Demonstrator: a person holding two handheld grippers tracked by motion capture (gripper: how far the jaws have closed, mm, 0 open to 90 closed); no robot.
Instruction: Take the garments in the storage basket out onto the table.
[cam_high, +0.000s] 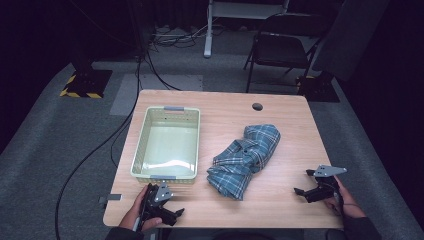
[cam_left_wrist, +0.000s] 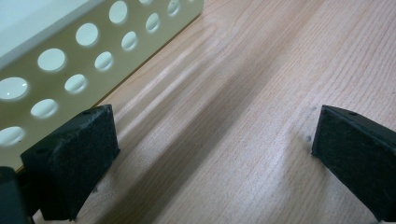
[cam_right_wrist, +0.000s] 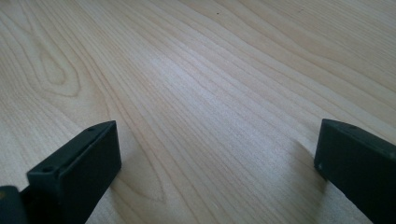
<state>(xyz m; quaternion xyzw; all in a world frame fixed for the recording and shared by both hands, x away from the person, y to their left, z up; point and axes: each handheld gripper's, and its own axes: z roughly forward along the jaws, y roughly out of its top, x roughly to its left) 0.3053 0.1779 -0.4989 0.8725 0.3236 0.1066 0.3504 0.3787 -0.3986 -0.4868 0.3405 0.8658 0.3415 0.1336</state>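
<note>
A crumpled blue plaid shirt (cam_high: 247, 160) lies on the wooden table (cam_high: 280, 130), right of centre. Left of it stands an empty pale green basket (cam_high: 141, 145) with holes in its walls. My left gripper (cam_high: 175, 204) rests near the front edge just below the basket, held in a hand. In the left gripper view the left gripper (cam_left_wrist: 212, 154) is open over bare wood, with the basket wall (cam_left_wrist: 70, 70) close on its left. My right gripper (cam_high: 303, 182) sits at the front right, pointing toward the shirt. In the right gripper view the right gripper (cam_right_wrist: 217, 163) stands open, nothing between the jaws.
A cable hole (cam_high: 257, 106) sits near the table's far edge. Behind the table a dark folding chair (cam_high: 282, 47) stands on grey carpet, with cables (cam_high: 150, 65) running along the floor at the left.
</note>
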